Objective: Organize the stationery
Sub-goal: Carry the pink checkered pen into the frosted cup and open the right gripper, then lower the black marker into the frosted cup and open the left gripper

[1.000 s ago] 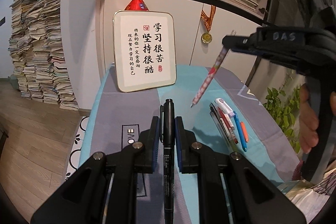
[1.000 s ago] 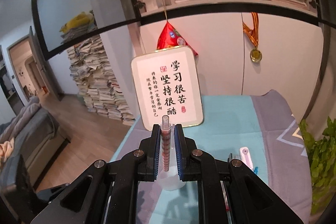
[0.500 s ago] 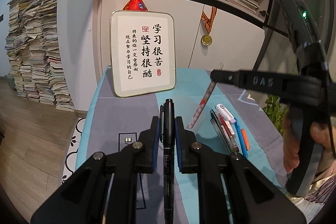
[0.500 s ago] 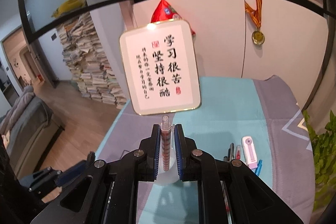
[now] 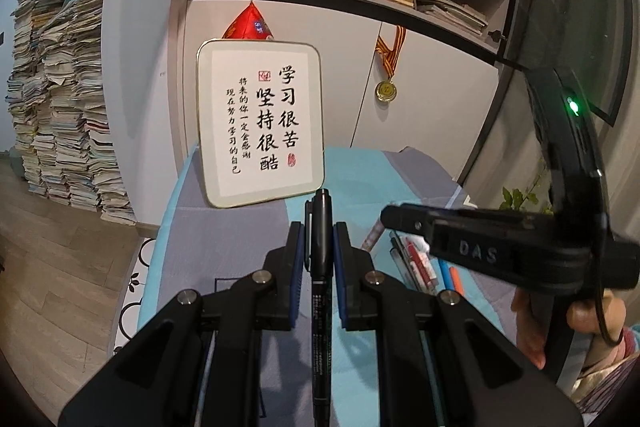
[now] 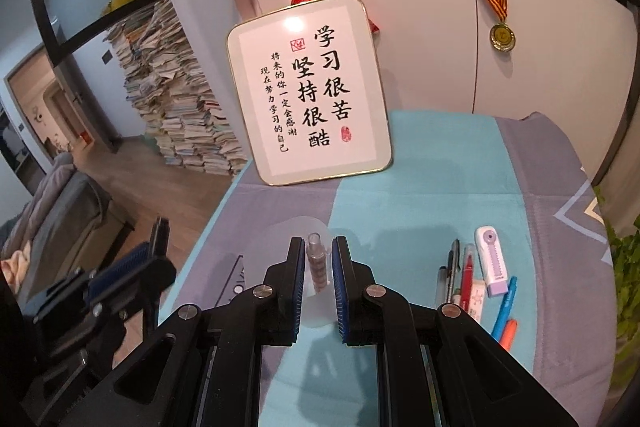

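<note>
My left gripper [image 5: 319, 231] is shut on a black marker pen [image 5: 321, 267] that runs back along its fingers. My right gripper [image 6: 318, 251] is shut on a pink patterned pen [image 6: 317, 263], held upright over a clear plastic cup [image 6: 300, 227] on the table. In the left wrist view the right gripper [image 5: 480, 243] crosses from the right, with the pink pen's tip [image 5: 372, 237] showing below it. A row of pens [image 6: 464, 275] and a white-purple correction tape [image 6: 493, 259] lie on the cloth to the right.
A framed calligraphy sign [image 6: 308, 91] stands at the back of the table [image 6: 440, 155] against white cabinets. Stacks of books [image 6: 176, 91] rise on the floor to the left. A green plant [image 6: 624, 267] is beyond the right edge.
My right gripper has come down with the pink pen toward the table and the cup. In the left wrist view it dropped lower and nearer. The left gripper still holds the marker.
</note>
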